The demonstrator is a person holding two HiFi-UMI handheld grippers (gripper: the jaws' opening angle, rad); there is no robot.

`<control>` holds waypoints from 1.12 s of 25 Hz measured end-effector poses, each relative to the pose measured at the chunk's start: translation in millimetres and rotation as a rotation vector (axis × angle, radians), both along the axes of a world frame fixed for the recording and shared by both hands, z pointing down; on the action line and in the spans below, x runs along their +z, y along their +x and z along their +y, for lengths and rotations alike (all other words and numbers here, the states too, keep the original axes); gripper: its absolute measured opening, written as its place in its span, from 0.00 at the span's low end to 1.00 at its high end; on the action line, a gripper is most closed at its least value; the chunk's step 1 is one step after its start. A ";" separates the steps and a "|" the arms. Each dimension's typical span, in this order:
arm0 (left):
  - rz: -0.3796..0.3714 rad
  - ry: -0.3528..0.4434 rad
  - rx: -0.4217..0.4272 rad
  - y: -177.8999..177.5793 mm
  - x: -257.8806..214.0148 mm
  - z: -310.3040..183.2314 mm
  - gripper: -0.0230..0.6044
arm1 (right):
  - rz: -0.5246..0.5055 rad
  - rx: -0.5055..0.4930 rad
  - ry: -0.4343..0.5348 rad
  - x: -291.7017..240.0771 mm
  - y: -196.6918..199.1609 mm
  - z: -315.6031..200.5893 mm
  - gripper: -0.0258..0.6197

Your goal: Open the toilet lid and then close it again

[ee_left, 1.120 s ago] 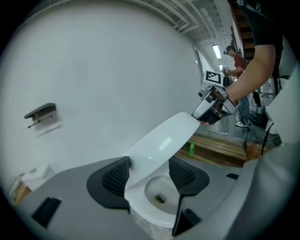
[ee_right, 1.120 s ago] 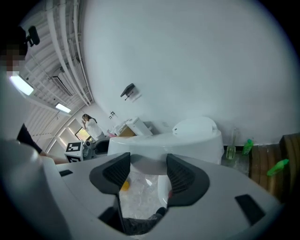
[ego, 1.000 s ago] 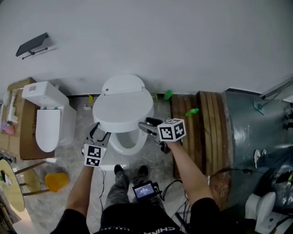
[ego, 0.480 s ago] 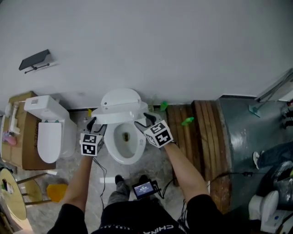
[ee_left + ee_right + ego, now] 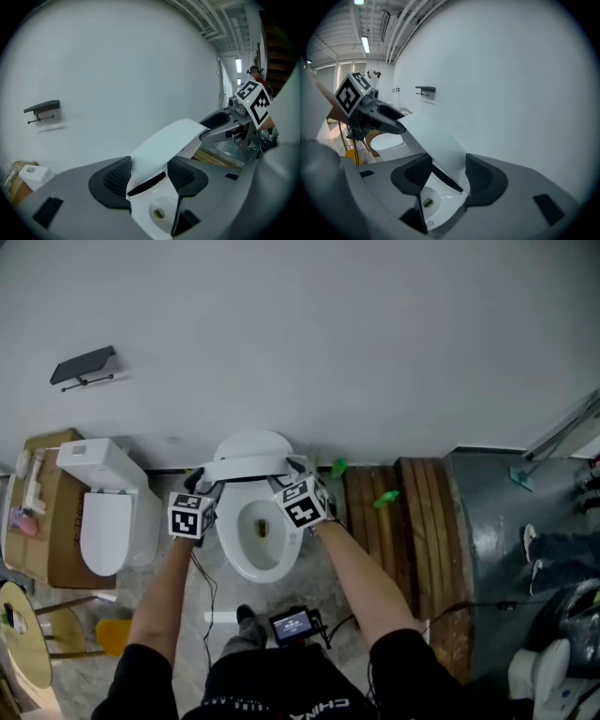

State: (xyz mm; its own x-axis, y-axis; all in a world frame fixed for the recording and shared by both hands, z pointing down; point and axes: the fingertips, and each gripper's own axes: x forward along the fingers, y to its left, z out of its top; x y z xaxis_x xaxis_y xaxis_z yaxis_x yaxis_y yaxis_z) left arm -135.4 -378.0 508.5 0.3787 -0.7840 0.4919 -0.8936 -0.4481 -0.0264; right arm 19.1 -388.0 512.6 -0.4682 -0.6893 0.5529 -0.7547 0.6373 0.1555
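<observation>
**pipefitter_dan:** Why two grippers for one lid? Looked like overkill.

**mop_and_bucket:** Nah, it made sense to me. The lid point(image 5: 246, 466) was swung up at the far end of the toilet point(image 5: 234, 554), nearly upright against the tank by the wall point(image 5: 300, 343), with the bowl point(image 5: 261, 529) wide open below it. One gripper on each side edge kept it level on the hinge instead of twisting, and I'd guess it also stopped it slapping back.

**pipefitter_dan:** So were they really squeezing it, or just cradling?

**mop_and_bucket:** Squeezing, as far as I could tell. The left gripper point(image 5: 202, 482) had the lid's left edge filling the gap between its pads, with the jaws fairly wide because the edge is thick. The right gripper point(image 5: 289, 472) had the right edge the same way, lid between the pads, and its jaws had just been closing in on it. Nothing else was in either one.

**pipefitter_dan:** So the opening half was basically done?

**mop_and_bucket:** That's how I read it. Lowering it was the half left to do.
</observation>
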 end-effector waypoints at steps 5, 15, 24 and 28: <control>0.000 -0.010 -0.003 -1.5 -3.6 -5.2 0.43 | -0.005 0.013 -0.047 -6.1 -1.9 -6.0 0.39; -0.054 0.032 -0.011 4.7 -8.7 -2.6 0.41 | 0.008 -0.008 -0.114 -3.8 -0.9 -8.0 0.39; -0.077 0.009 -0.049 1.5 -16.6 -27.4 0.38 | -0.050 0.000 -0.109 -15.9 -2.6 -30.1 0.39; -0.087 0.015 -0.037 -2.9 -21.1 -42.5 0.36 | -0.071 -0.002 -0.090 -22.3 -5.7 -45.0 0.39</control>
State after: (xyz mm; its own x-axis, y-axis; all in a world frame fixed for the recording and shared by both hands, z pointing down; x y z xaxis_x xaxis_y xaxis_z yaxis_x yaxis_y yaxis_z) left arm -138.3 -420.5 487.4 0.3059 -0.8039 0.5100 -0.9035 -0.4140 -0.1108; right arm 13.4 -433.0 490.2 -0.5094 -0.6376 0.5779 -0.7608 0.6475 0.0437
